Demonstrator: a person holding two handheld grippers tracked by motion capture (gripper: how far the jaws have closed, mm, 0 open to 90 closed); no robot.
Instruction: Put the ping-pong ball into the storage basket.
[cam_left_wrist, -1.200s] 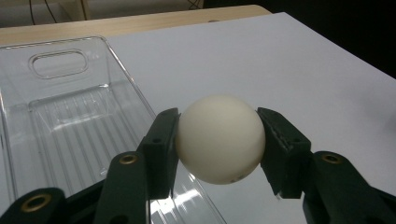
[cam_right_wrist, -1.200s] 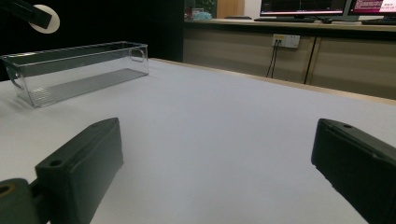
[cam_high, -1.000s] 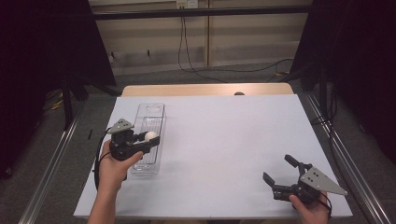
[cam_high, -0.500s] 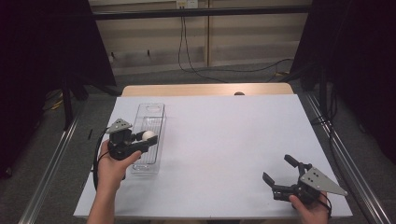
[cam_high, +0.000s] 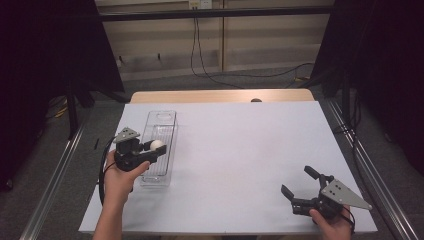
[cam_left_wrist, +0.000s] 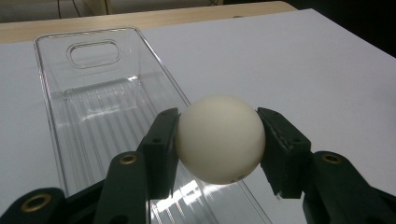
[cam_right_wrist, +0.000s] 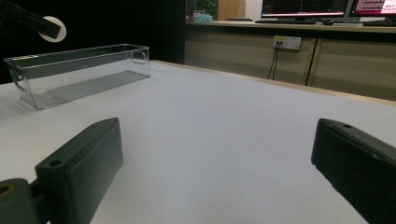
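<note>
The white ball (cam_left_wrist: 219, 138) sits pinched between the jaws of my left gripper (cam_high: 142, 151), hovering above the clear plastic bin (cam_high: 159, 131) at about nine o'clock on the white table (cam_high: 240, 150). My right gripper (cam_high: 300, 187) rests near five o'clock, jaws spread, holding nothing.

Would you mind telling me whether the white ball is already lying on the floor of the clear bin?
No, the white ball is clamped between the left gripper's jaws, held above the clear bin.
</note>
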